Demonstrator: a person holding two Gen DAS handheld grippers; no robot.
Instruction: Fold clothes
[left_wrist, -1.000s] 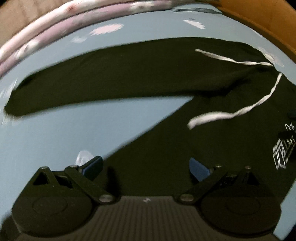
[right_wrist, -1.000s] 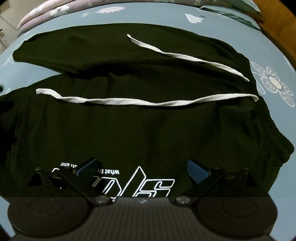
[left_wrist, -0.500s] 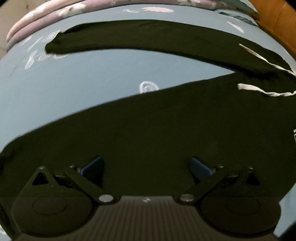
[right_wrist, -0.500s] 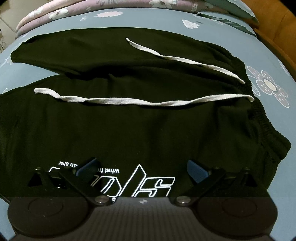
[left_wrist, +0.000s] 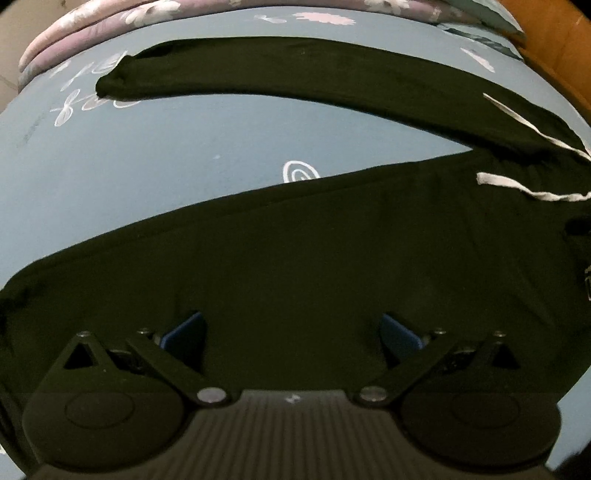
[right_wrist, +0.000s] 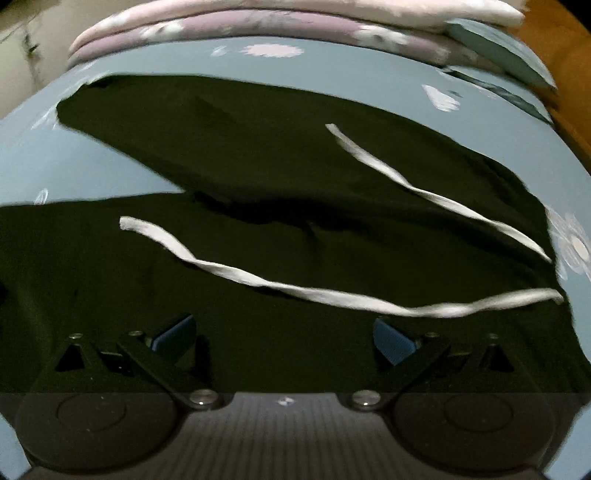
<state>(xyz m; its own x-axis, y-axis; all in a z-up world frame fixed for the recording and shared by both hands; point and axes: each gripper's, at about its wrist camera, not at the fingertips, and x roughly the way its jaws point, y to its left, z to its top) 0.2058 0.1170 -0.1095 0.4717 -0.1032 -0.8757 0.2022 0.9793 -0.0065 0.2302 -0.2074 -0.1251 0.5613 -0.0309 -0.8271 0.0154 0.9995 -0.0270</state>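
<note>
Black sweatpants (left_wrist: 314, 258) lie spread flat on a blue bedsheet (left_wrist: 147, 166), legs apart in a V. In the left wrist view the near leg fills the foreground and the far leg (left_wrist: 295, 70) stretches across the back. My left gripper (left_wrist: 291, 332) is open and empty over the near leg. In the right wrist view the waist part of the pants (right_wrist: 277, 177) shows with two white drawstrings (right_wrist: 332, 291) lying across it. My right gripper (right_wrist: 282, 334) is open and empty, low over the black cloth.
Pink and white floral bedding (right_wrist: 258, 22) is piled along the far edge of the bed. A wooden bed frame (left_wrist: 554, 37) runs along the right side. The blue sheet with white flower prints (right_wrist: 572, 247) shows around the pants.
The left gripper has swung left from the crotch area along the near leg. The right gripper has moved forward past the white printed logo toward the drawstrings. Both stay open.
</note>
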